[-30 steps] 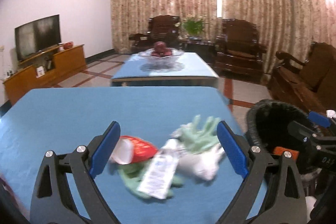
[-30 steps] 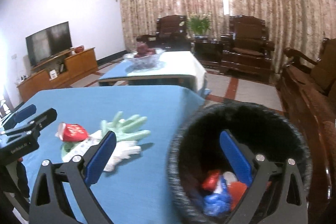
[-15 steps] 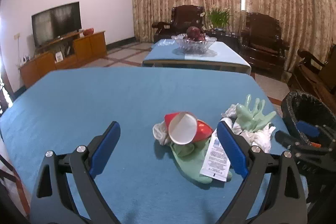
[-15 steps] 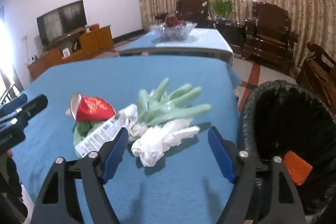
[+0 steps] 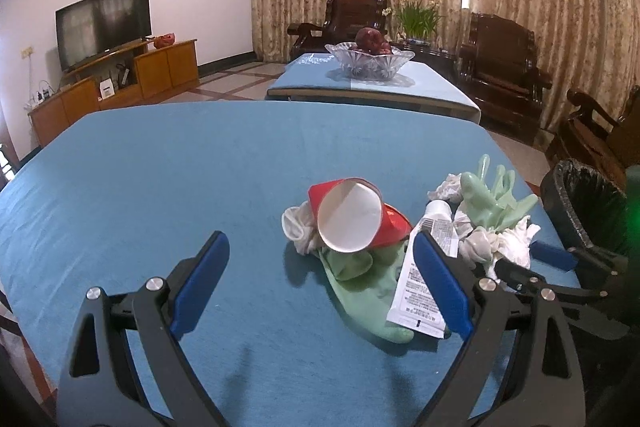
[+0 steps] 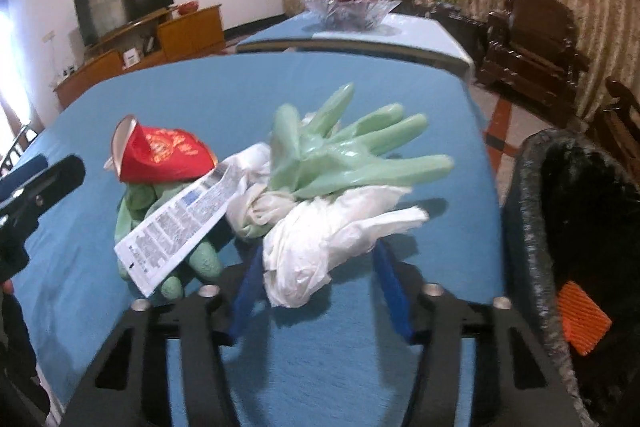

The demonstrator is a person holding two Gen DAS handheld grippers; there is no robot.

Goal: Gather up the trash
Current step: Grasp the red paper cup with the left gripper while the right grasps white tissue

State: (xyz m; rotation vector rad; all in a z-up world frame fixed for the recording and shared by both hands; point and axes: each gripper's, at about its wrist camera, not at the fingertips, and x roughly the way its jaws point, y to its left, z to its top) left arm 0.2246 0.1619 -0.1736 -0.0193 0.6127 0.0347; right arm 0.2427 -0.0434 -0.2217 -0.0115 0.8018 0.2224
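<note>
A trash pile lies on the blue table [image 5: 160,167]: a red paper cup [image 5: 348,215] on its side, a flat green glove [image 5: 360,279], a white tube [image 5: 420,279], a second green glove [image 6: 340,151] and a white crumpled wad [image 6: 320,239]. My left gripper [image 5: 320,283] is open just short of the cup, with nothing between its fingers. My right gripper [image 6: 320,287] is closing, with the white wad between its jaws. Its right pad still stands clear of the wad. The left gripper's fingertip [image 6: 40,179] shows at the left edge of the right wrist view.
A black-lined bin [image 6: 532,207] stands off the table's right edge, with an orange piece [image 6: 584,323] inside. Beyond are a second table with a glass fruit bowl [image 5: 368,61], a TV [image 5: 104,23] on a wooden cabinet, dark armchairs [image 5: 500,55] and curtains.
The right gripper swung from over the bin down to the pile, and its jaws narrowed around the white wad. The left gripper sank and shifted left, staying open.
</note>
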